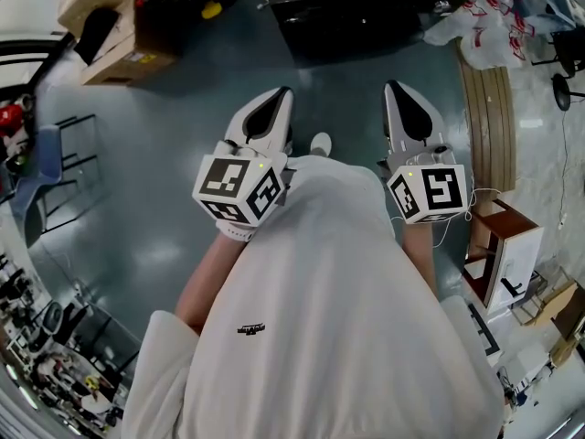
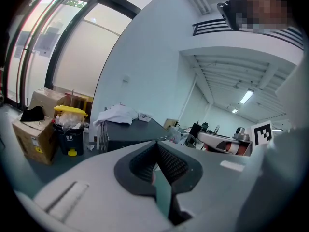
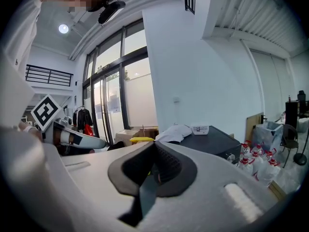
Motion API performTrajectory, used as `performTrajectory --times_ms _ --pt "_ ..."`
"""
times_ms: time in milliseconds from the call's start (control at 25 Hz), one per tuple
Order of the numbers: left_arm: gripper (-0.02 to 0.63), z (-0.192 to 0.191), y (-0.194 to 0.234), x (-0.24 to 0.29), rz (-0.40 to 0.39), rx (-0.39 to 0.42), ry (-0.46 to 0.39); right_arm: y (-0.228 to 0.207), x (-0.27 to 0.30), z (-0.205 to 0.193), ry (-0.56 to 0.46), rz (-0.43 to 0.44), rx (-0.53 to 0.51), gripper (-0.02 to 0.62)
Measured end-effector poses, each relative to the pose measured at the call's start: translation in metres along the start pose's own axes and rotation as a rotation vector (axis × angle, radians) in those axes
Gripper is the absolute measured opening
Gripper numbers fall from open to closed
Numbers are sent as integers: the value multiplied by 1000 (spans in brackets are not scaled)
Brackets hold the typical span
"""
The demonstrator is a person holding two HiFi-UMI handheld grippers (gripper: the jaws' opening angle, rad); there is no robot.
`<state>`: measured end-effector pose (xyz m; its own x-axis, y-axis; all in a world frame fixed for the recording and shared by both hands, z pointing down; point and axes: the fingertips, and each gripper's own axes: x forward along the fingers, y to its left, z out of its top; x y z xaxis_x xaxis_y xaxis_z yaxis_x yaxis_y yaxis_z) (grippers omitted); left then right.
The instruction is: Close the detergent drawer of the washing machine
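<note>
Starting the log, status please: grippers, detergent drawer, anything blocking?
Left gripper shut, empty. Right gripper shut, empty. Detergent drawer not in view. Nothing touching either gripper.

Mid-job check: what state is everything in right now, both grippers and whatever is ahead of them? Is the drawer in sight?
Left gripper: jaws together, empty.
Right gripper: jaws together, empty.
Dark bin with a yellow lid: overfull, lid sitting on the bagged contents.
Dark cabinet: crumpled white cloth lying on top.
Detergent drawer: not in view.
</note>
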<state>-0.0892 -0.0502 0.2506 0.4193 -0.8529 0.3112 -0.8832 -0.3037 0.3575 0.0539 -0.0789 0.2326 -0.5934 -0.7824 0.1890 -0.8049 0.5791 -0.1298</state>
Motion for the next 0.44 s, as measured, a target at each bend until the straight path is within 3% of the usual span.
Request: performTrajectory --times_ms 440 --pt "15 -5 1 3 16 -13 13 -4 5 -11 20 30 44 2"
